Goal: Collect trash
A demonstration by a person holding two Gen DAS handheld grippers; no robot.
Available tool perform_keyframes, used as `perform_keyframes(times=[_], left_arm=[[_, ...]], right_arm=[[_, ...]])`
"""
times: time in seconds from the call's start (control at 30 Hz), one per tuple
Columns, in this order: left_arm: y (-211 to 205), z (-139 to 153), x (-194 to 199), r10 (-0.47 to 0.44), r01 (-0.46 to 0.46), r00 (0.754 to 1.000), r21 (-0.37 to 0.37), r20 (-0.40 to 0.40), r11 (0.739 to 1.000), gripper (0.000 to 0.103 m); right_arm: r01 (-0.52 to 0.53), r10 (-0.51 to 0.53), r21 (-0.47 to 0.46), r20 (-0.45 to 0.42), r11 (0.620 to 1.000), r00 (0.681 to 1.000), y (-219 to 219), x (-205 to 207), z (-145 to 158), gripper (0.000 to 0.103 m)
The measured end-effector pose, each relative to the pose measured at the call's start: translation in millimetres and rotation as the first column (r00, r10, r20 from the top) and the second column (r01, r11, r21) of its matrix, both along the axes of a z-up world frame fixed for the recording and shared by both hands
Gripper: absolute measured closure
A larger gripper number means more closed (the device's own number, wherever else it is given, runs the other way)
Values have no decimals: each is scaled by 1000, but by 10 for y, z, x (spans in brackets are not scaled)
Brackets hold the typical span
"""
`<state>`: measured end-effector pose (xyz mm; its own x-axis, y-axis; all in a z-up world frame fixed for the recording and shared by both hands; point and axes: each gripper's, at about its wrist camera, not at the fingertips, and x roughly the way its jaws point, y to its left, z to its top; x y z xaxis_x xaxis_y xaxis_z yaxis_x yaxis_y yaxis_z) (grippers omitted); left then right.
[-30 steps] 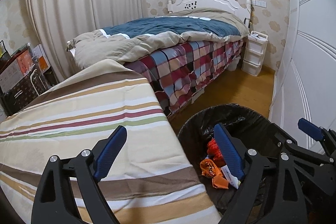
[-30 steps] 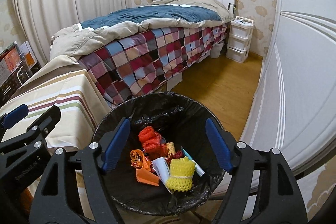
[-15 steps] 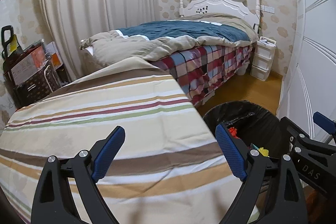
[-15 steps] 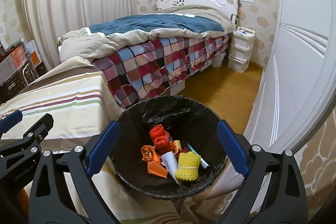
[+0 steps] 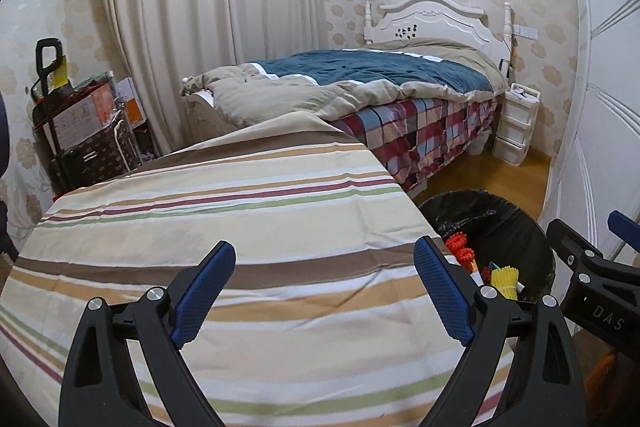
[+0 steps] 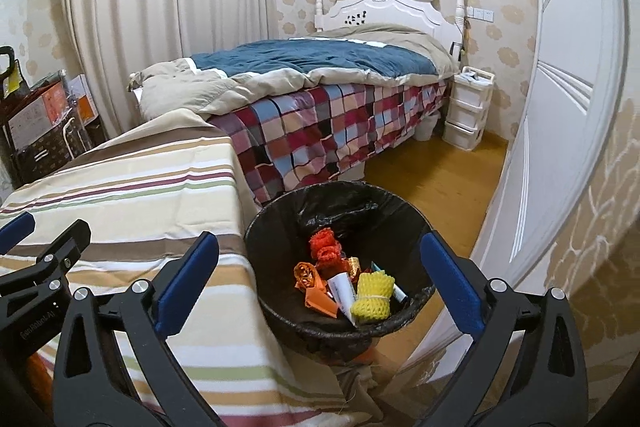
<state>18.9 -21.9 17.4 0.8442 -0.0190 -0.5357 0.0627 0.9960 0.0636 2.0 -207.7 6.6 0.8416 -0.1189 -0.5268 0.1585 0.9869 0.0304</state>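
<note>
hovering with fingers apart: left gripper (image 5: 324, 287) over striped tabletop (image 5: 240, 211), right gripper (image 6: 320, 279) over trash bin (image 6: 280, 227).

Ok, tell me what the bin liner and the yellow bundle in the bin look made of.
Bin liner: thin black plastic film, by its glossy, crinkled folds. Yellow bundle: probably foam mesh netting, judging by its matte, ribbed, soft-looking surface.

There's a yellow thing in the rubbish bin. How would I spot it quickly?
Find the black-lined bin on the floor beside the striped tablecloth. Look at the near side of the heap inside it. The yellow foam net is a knobbly roll lying beside a white paper tube, the only yellow piece among orange and red scraps.
</note>
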Motion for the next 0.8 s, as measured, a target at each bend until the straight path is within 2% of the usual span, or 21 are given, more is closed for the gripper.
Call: perform_keyframes(times=[0.23, 0.5, 0.8], left_arm=[[126, 75, -228, 20, -20, 1000, -16, 24, 1000, 13], [221, 129, -374, 34, -33, 999, -23, 43, 999, 12], [305, 159, -420, 47, -45, 998, -39, 49, 998, 12]], right_arm=[[-12, 12, 21, 16, 1000, 1000, 50, -199, 84, 4], [-32, 32, 0, 41, 999, 999, 142, -354, 178, 4], [-42, 42, -5, 52, 999, 998, 202, -412, 236, 4]])
